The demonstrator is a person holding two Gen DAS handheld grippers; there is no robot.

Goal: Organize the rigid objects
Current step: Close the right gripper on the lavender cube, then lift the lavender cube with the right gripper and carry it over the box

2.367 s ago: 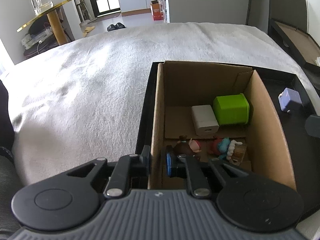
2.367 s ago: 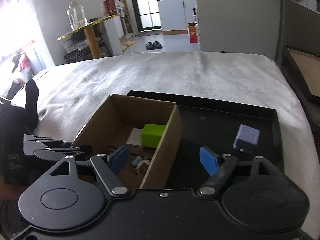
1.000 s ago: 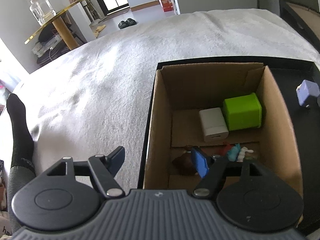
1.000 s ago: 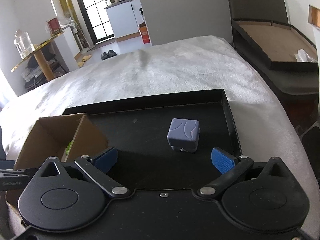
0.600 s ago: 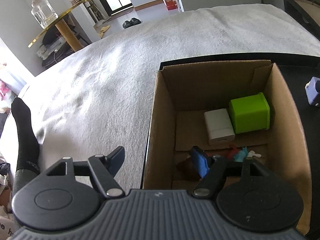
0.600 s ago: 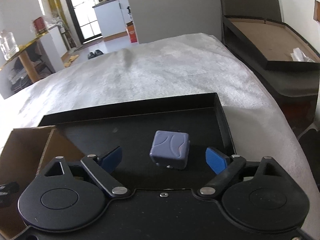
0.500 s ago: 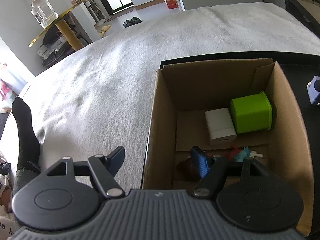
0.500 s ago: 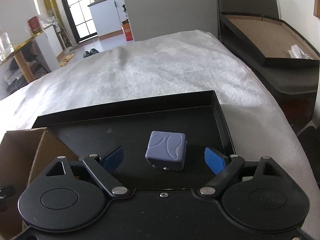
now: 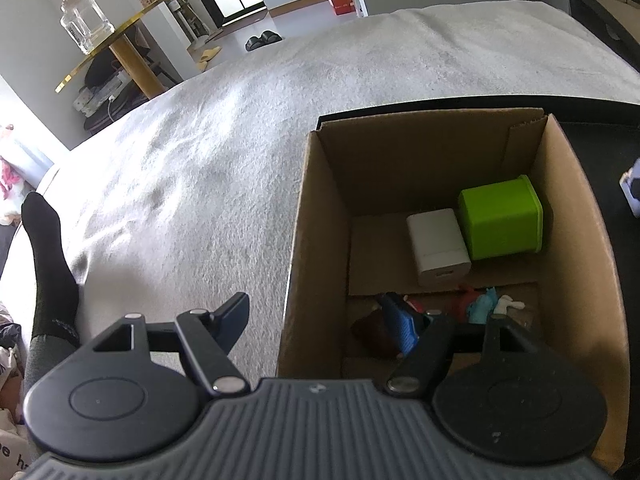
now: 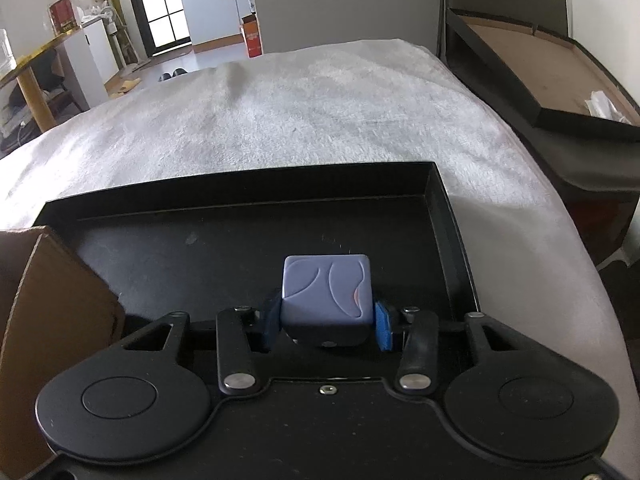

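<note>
Our right gripper (image 10: pixel 325 322) has just closed on the cube (image 10: pixel 326 294) in the tray (image 10: pixel 448 216), while our left gripper (image 9: pixel 320 320), spread, straddles the box (image 9: pixel 296 248) wall, probably steadying it.

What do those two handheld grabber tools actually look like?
Both are black plastic. Each has two round discs at the base, linkage bars with silver pivots, and blue pads on the fingers. The left gripper has a ribbed grey body; the right gripper has a smooth black one.

Glass jar (image 9: pixel 84 24) on gold table (image 9: pixel 116 46)
</note>
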